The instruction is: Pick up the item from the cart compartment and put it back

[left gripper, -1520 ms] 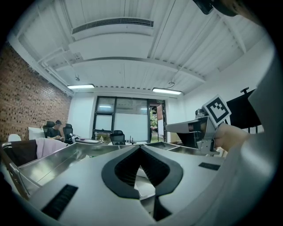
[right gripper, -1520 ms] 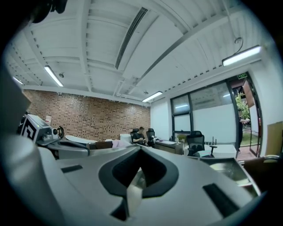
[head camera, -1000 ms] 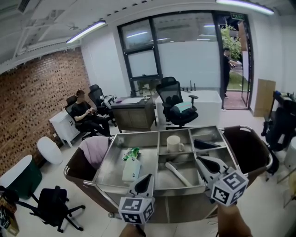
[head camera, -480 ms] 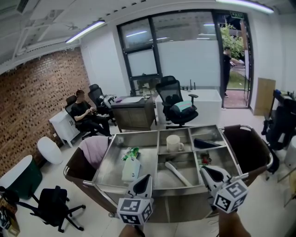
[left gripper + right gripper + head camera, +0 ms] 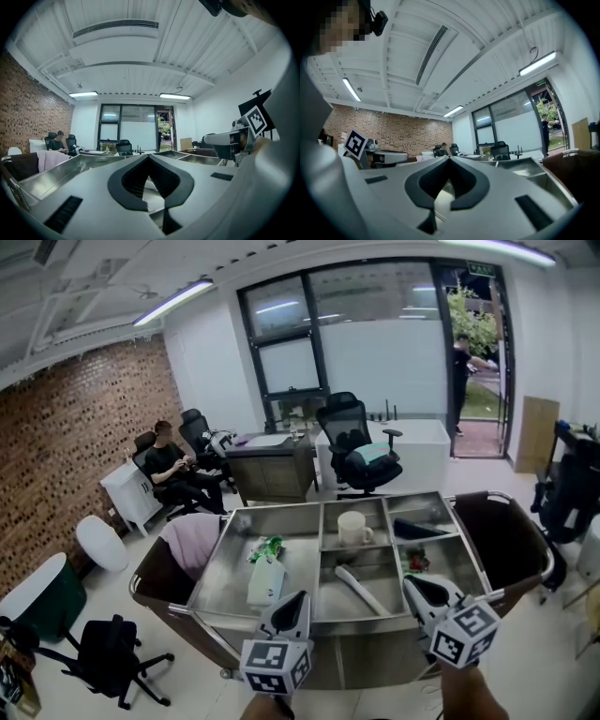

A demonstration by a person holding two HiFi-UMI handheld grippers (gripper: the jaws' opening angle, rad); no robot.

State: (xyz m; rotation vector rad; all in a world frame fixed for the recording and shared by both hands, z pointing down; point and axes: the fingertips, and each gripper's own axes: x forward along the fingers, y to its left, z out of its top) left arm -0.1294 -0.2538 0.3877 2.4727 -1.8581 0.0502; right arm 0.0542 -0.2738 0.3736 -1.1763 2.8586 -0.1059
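Observation:
A steel cart (image 5: pixel 281 517) with several compartments stands in front of me. A white mug (image 5: pixel 353 529) sits in the middle back compartment, and a white tube-like item (image 5: pixel 362 591) lies in the one in front of it. A white carton (image 5: pixel 266 582) and a green packet (image 5: pixel 267 548) lie in the large left compartment. My left gripper (image 5: pixel 298 599) (image 5: pixel 149 156) hovers shut and empty over the cart's near edge. My right gripper (image 5: pixel 413 582) (image 5: pixel 450 157) is shut and empty too, over the near right compartment.
A dark flat item (image 5: pixel 417 531) lies in the back right compartment, and a small red and green item (image 5: pixel 415 564) in the one before it. Brown bags (image 5: pixel 502 540) hang at the cart's ends. Office chairs (image 5: pixel 361 460), desks and a seated person (image 5: pixel 173 470) are behind.
My right gripper has drawn back a little toward me and the cart's near edge, uncovering the small red and green item. The left gripper has barely moved.

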